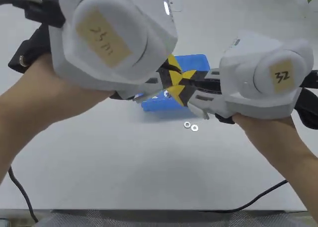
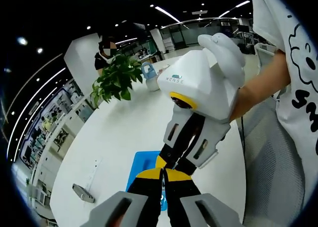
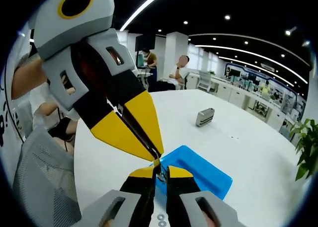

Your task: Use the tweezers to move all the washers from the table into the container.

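Observation:
My two grippers meet tip to tip above the blue container. The left gripper comes in from the upper left, and a thin metal strip, seemingly the tweezers, runs between its shut yellow tips. My right gripper comes from the right with its yellow tips pressed on the strip's lower end. Most of the tweezers is hidden by the jaws. Two small washers lie on the white table just in front of the container, and they sit low in the right gripper view.
A small grey box stands on the table beyond the container. A potted plant is at the far side. Black cables run along the table's near edge. People sit in the background.

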